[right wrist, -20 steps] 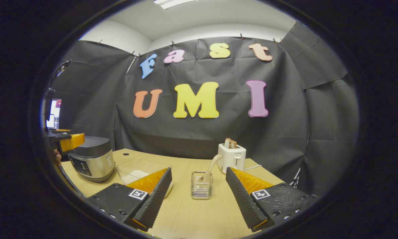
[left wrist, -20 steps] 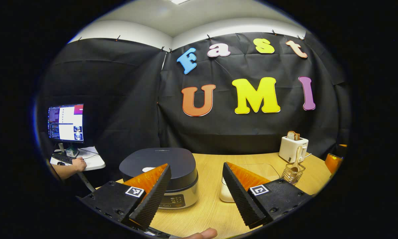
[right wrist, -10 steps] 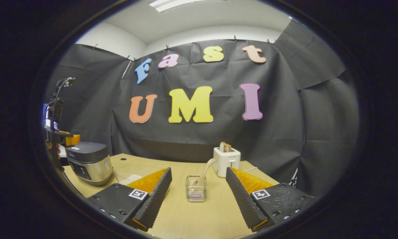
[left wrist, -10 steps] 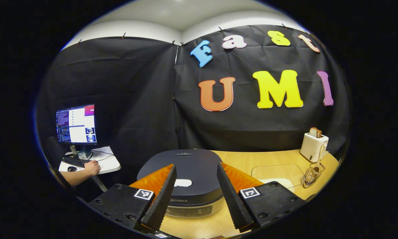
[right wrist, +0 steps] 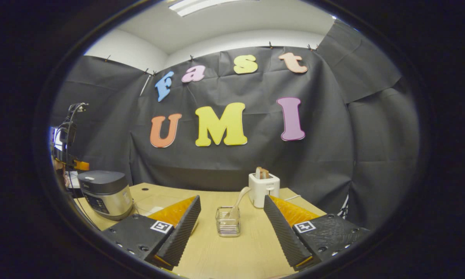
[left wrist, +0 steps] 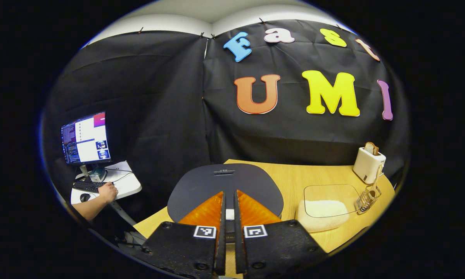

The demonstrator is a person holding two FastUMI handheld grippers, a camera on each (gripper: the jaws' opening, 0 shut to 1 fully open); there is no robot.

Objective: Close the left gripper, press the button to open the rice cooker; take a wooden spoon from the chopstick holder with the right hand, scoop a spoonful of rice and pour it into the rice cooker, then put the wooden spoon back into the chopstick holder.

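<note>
Rice cooker (left wrist: pixel 225 188), lower centre: rigid, heavy; press its lid button (left wrist: pixel 229 214). Left gripper (left wrist: pixel 229 201) jaws clenched, empty. Right gripper (right wrist: pixel 232 217) jaws released.

A: Right gripper (right wrist: pixel 232 228), fingers wide apart: bare table (right wrist: pixel 232 255) to the chopstick holder (right wrist: pixel 228 226) at 12 o'clock.

B: Obstacles: toaster (right wrist: pixel 263 188) at 1 o'clock, rice cooker (right wrist: pixel 104 193) at 10 o'clock, rice container (left wrist: pixel 323 209) beside it.
</note>
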